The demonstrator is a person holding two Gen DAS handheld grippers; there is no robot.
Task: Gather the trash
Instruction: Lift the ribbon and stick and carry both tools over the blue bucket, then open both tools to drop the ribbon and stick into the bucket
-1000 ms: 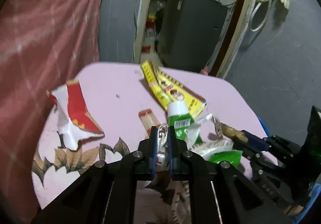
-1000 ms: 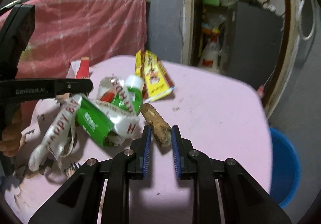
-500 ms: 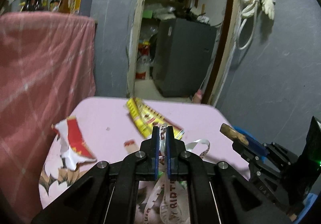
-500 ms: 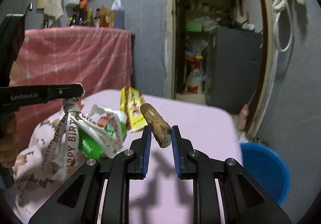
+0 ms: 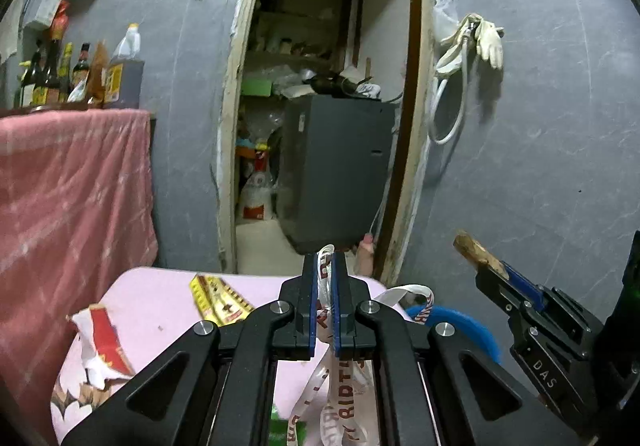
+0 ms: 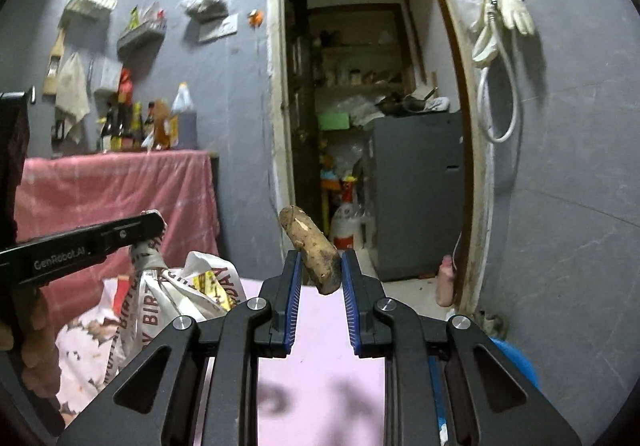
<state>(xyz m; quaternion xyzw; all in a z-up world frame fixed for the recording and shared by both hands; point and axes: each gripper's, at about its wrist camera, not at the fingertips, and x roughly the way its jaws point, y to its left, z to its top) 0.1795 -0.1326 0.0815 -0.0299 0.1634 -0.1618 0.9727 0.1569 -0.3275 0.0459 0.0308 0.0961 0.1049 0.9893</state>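
Left gripper (image 5: 325, 278) clamped tight on white printed ribbon (image 5: 326, 266), whose tangle hangs below over the pink table (image 5: 168, 294). Right gripper (image 6: 319, 274) narrowly open, pinching a brown root-like stub (image 6: 310, 246), held up in the air. Risks: ribbon bundle could snag leftover wrappers or slip loose; stub sits tilted between the pads and may roll out. Blue bin (image 5: 460, 322) mostly blocked by grippers; bundle contents cut off at the frame's bottom edge.

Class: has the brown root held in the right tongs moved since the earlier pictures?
Yes. The brown root has risen: it lay on the pink table before, and now shows against the doorway, clamped in the right tongs.
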